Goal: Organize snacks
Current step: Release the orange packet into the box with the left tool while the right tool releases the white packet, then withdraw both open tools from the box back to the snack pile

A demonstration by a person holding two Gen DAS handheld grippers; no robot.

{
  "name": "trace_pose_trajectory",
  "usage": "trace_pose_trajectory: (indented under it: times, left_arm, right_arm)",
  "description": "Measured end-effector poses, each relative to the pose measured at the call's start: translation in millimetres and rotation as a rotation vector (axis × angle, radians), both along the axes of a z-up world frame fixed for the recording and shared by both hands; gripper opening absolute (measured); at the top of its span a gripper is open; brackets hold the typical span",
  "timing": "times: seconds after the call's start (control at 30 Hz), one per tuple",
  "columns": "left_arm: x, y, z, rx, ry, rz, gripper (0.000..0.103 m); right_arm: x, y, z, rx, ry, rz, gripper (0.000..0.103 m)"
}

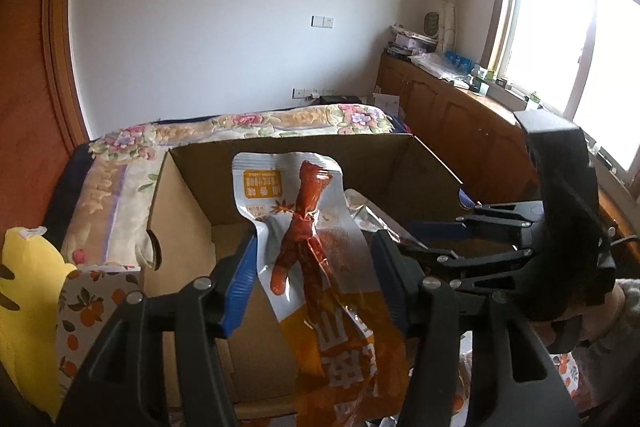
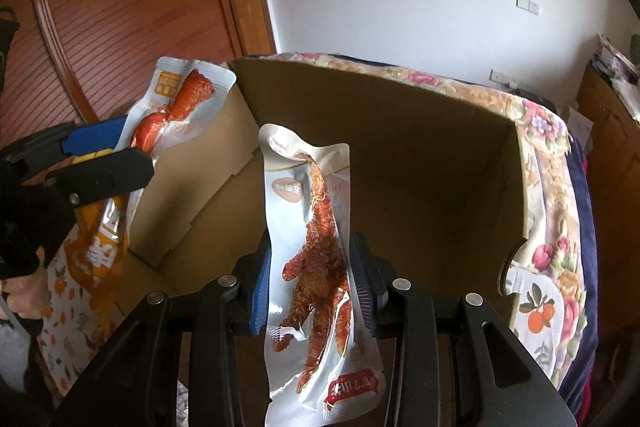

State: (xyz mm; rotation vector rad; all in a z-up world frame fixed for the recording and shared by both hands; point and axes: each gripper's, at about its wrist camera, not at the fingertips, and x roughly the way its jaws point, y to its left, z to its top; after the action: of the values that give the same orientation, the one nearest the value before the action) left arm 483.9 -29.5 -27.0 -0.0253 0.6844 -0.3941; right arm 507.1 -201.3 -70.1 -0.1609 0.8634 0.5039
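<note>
Left gripper point(image 1: 312, 263) clamps orange-white chicken-foot pouch point(image 1: 316, 247), right gripper point(image 2: 308, 291) clamps grey chicken-foot pouch point(image 2: 316, 267); we hold both above cardboard box point(image 2: 400, 131) near edge, likely for dropping in.

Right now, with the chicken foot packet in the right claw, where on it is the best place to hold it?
Keep hold at the middle, where the right claw pinches the chicken foot packet now. The pouch is long, flat and standing on end, so blue pads closing on its two long edges from either side steady it, leaving the top free to tip into the cardboard box.
</note>
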Motion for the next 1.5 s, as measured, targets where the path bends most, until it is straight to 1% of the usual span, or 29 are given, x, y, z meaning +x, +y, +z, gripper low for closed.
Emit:
trace_pose_trajectory:
  times: [0.1, 0.2, 0.27, 0.4, 0.47, 0.53, 0.57, 0.63, 0.67, 0.77, 0.87, 0.9, 1.0, 1.1, 1.2, 1.3, 1.4, 1.5]
  left_arm:
    - [8, -2, -5, 0.017, 0.023, -0.004, 0.058]
    - [8, -4, -8, 0.032, 0.039, 0.001, 0.059]
    - [5, -3, -7, 0.033, 0.034, 0.011, 0.063]
    - [-1, -2, 0, 0.046, 0.026, 0.02, 0.067]
    - [-3, -2, 2, 0.061, 0.032, 0.024, 0.068]
    - [-8, -2, 7, 0.078, 0.033, 0.02, 0.069]
    - [-11, -2, 10, 0.08, 0.024, 0.016, 0.069]
    - [-20, 1, 16, 0.071, 0.014, 0.019, 0.074]
    - [-23, 2, 18, 0.067, 0.011, 0.024, 0.074]
    - [-34, 5, 29, 0.062, 0.013, 0.036, 0.075]
    - [-47, 7, 38, 0.071, 0.005, 0.015, 0.075]
    - [-52, 7, 41, 0.081, -0.003, 0.015, 0.075]
    - [-69, 3, 50, 0.145, -0.049, 0.026, 0.075]
    - [-83, 4, 54, 0.158, -0.069, 0.015, 0.075]
    - [-97, 4, 55, 0.179, -0.086, -0.002, 0.075]
    - [-111, 3, 55, 0.195, -0.102, 0.002, 0.075]
    - [-124, 5, 51, 0.187, -0.099, 0.004, 0.075]
    - [-137, 6, 45, 0.182, -0.095, -0.019, 0.075]
  right_arm:
    - [2, 0, 1, -0.023, 0.001, -0.002, 0.036]
    - [4, 2, 2, -0.044, 0.005, -0.01, 0.038]
    - [4, 4, 1, -0.053, 0.01, -0.007, 0.04]
    - [6, 4, 0, -0.067, 0.011, -0.023, 0.046]
    - [6, 4, 0, -0.065, 0.022, -0.019, 0.046]
    - [4, 4, 1, -0.074, 0.013, -0.02, 0.045]
    - [3, 5, 2, -0.072, 0.014, -0.02, 0.045]
    - [0, 5, 6, -0.06, 0.013, -0.025, 0.045]
    - [-3, 5, 7, -0.057, 0.009, -0.025, 0.045]
    - [-13, 2, 12, -0.05, 0.002, -0.03, 0.045]
    - [-26, -5, 17, -0.026, 0.001, -0.042, 0.045]
    - [-31, -6, 19, -0.019, -0.001, -0.046, 0.045]
    - [-47, -11, 25, 0.003, -0.01, -0.057, 0.045]
    - [-66, -21, 33, 0.022, -0.024, -0.066, 0.045]
    - [-87, -30, 41, 0.041, -0.037, -0.075, 0.045]
    - [-106, -36, 46, 0.049, -0.05, -0.079, 0.045]
    - [-128, -42, 49, 0.057, -0.064, -0.085, 0.045]
    - [-147, -49, 49, 0.073, -0.066, -0.091, 0.045]
